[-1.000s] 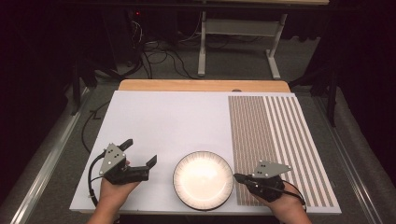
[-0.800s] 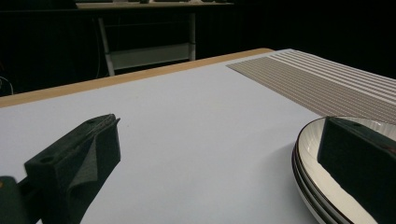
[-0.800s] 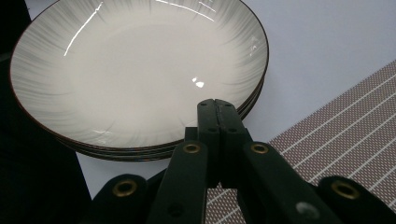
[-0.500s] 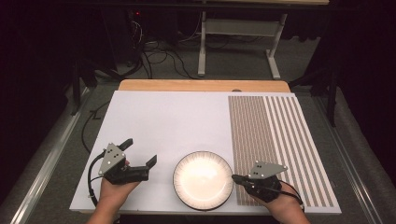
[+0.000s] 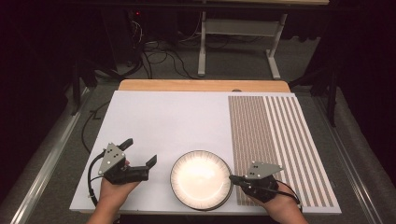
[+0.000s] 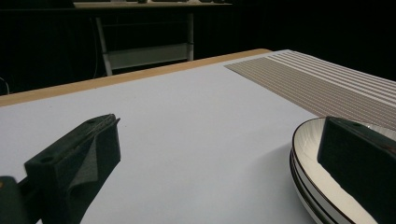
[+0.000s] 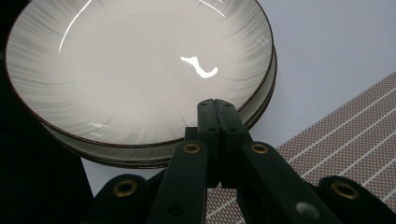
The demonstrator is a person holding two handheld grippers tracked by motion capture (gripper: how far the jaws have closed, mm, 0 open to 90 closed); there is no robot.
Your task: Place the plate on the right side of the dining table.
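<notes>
The right gripper [image 5: 232, 178] has crept left to the rim of the stacked plates [image 5: 201, 179] at the table's near edge, jaws pressed together; the left gripper [image 5: 139, 151] waits wide. Glazed, brittle, slippery: pinch the rim.

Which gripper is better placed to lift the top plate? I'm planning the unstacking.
Probably the left gripper: its jaws stand open beside the stacked plates, ready to straddle the rim. The right gripper sits at the rim but is shut, so it must open first.
</notes>
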